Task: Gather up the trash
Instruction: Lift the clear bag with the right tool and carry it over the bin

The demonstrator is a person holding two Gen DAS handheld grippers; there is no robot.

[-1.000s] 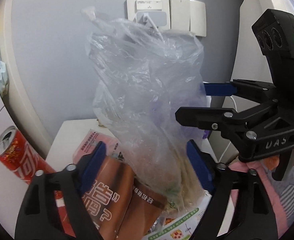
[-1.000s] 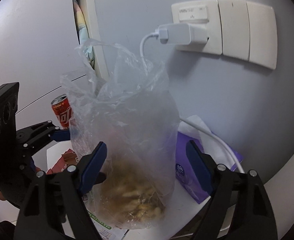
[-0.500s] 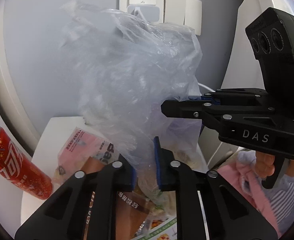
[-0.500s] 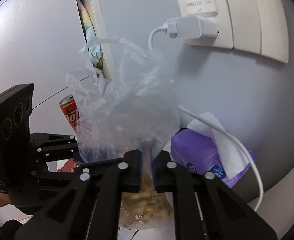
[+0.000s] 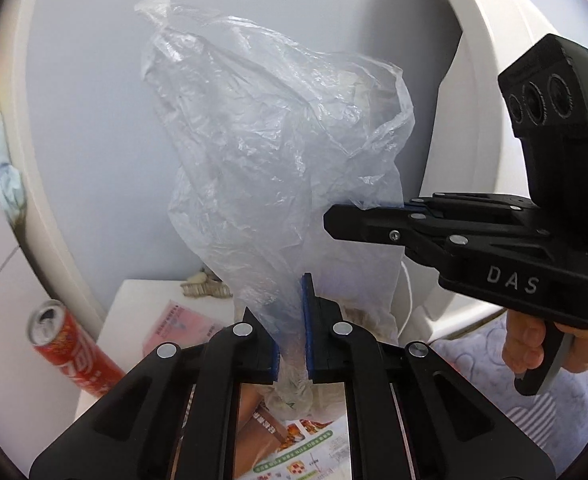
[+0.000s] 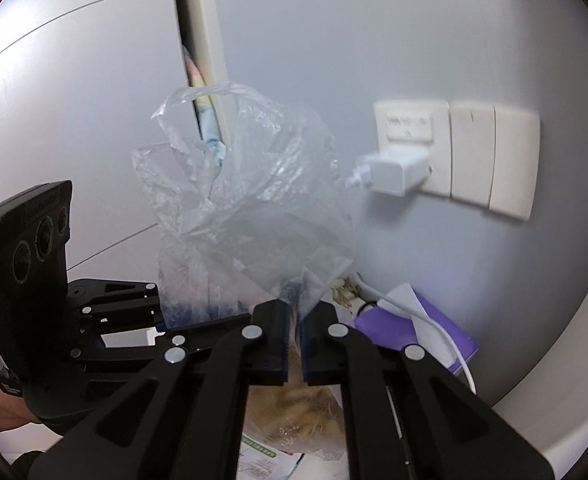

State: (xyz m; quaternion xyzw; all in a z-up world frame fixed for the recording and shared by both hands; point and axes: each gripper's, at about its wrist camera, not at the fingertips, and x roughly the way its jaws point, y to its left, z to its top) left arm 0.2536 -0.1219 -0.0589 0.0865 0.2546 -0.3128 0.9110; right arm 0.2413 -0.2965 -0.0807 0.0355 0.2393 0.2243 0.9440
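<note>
Both grippers, left (image 5: 292,320) and right (image 6: 293,340), have just closed their fingers on the clear plastic bag (image 5: 278,168), now raised higher above the counter (image 5: 142,300).

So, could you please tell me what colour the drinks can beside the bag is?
The drinks can is red with white lettering, seen best in the left wrist view.

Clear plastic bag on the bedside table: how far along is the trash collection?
Done: the clear plastic bag already holds brownish scraps at its bottom, and the left gripper and right gripper have both just closed on its film. In hand: both pinch the bag. Left: the red soda can and printed leaflets lie loose on the white table.
</note>
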